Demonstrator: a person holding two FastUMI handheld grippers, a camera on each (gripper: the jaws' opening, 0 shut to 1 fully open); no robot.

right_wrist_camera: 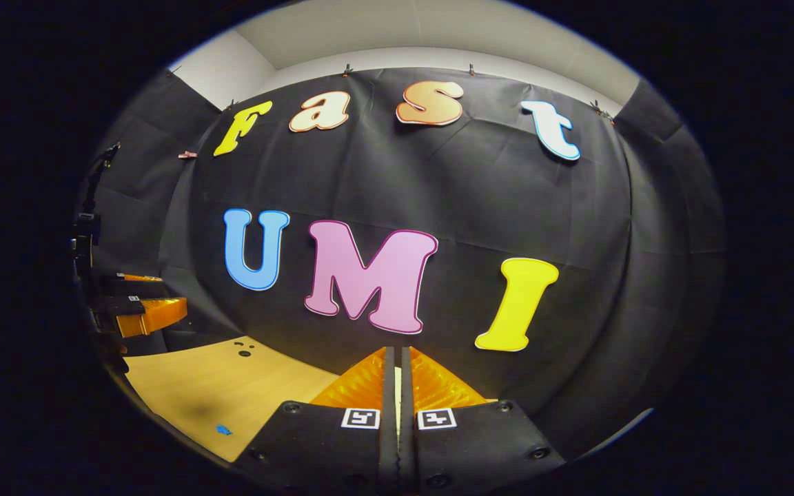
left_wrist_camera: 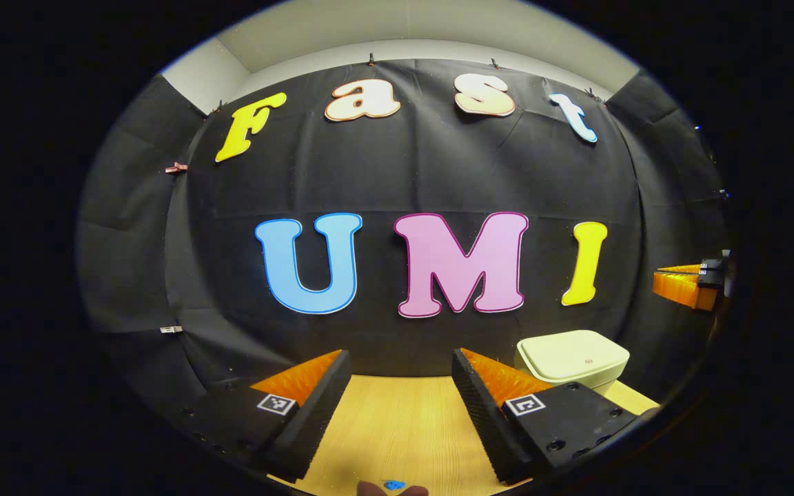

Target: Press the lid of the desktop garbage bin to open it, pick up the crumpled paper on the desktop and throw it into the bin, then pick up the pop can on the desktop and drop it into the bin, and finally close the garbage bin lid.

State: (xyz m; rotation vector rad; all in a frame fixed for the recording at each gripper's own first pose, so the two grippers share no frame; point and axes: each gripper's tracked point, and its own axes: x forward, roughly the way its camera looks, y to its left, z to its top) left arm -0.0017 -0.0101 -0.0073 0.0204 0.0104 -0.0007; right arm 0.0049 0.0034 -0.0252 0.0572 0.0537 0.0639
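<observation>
Black cloth backdrop, light wooden desktop (left_wrist_camera: 397,427) below it. Your left gripper (left_wrist_camera: 400,406) has its fingers spread wide with nothing between them, held over bare wood. Garbage bin (left_wrist_camera: 571,358) sits ahead and to the right of it, near the cloth; lid looks down, so the opening press is likely not done yet.

Your right gripper (right_wrist_camera: 398,386) has fingers pressed together, nothing visibly held; in the left gripper view it sits high, off to the right of the bin.

My read on handling: the bin is a small light plastic box, probably slides if you shove sideways. Press straight down on the lid top, closed fingertips work fine for that. Small red mark near the lid's front edge may be the press spot, too small to confirm.

Small blue speck (right_wrist_camera: 223,430) on the wood, ignore.
</observation>
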